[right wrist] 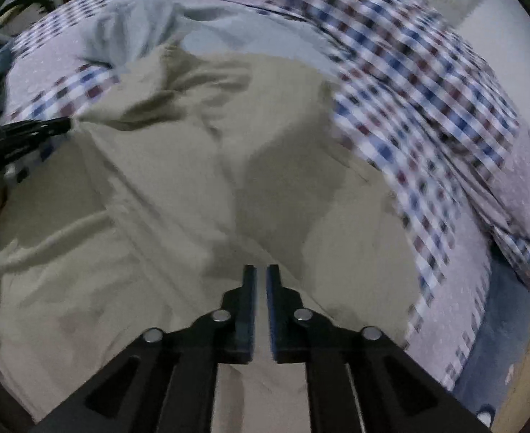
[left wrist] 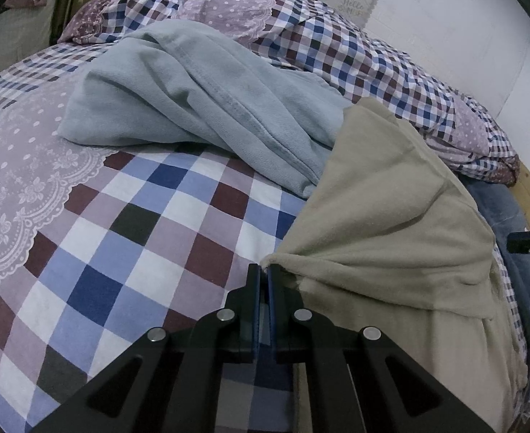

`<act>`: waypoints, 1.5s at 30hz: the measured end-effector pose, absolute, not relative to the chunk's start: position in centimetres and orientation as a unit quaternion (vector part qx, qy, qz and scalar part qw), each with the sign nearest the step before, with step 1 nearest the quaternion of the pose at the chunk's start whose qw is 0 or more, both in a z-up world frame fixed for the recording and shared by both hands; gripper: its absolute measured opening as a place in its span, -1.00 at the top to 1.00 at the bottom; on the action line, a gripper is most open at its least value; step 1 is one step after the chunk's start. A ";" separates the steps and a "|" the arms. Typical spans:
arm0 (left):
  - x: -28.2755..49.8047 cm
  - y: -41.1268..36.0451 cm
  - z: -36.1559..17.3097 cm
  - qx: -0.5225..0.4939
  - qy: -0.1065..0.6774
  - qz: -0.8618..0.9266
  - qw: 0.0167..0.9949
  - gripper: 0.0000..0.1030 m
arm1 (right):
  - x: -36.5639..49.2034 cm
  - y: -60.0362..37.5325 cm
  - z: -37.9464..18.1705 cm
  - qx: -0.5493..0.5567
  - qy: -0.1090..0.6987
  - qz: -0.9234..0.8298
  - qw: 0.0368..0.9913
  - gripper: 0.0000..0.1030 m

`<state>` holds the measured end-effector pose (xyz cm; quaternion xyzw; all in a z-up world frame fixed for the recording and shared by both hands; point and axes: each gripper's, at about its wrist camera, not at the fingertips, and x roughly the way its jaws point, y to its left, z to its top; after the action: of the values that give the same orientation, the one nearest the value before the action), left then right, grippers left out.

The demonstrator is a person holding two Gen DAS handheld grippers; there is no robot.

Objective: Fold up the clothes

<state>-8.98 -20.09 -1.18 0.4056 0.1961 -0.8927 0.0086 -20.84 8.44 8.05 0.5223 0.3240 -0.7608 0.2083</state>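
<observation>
Left wrist: my left claw [left wrist: 264, 270] pinches the beige garment's [left wrist: 391, 216] corner mid-fold; right claw [right wrist: 261, 274] hovers nearly closed, empty. Next, grab another edge.

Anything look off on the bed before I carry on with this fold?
Nothing damaged. The light blue garment lies crumpled and unfolded behind the beige garment, overlapping its far edge. The left gripper pinches a beige corner; the right gripper holds nothing.
</observation>
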 end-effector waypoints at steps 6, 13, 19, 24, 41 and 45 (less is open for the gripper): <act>-9.2 -20.0 -1.3 0.405 0.199 -0.892 0.008 0.94 | -21.7 5.0 5.4 0.526 0.377 -0.737 0.194 0.46; -9.1 -20.0 -1.2 0.400 0.198 -0.895 0.008 0.95 | -20.7 4.9 5.4 0.517 0.403 -0.741 0.148 1.00; -9.0 -19.1 -0.8 0.391 0.169 -0.904 0.019 0.95 | -16.9 5.2 10.3 0.512 0.324 -0.788 0.110 1.00; -9.0 -19.4 -0.9 0.391 0.176 -0.903 0.018 0.95 | -13.0 5.8 8.3 0.546 0.297 -0.773 0.127 1.00; -9.4 -19.2 -1.3 0.395 0.171 -0.903 0.017 0.95 | -18.7 1.3 12.9 0.529 0.183 -0.809 0.178 -0.15; -9.4 -19.3 -1.4 0.394 0.176 -0.902 0.015 0.95 | -25.5 -3.3 14.2 0.529 0.043 -0.814 0.237 -0.18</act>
<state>-9.37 -19.30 -1.40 0.3939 0.1762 -0.9020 0.0148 -25.55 -3.30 14.18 0.5292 0.0426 -0.8135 0.2372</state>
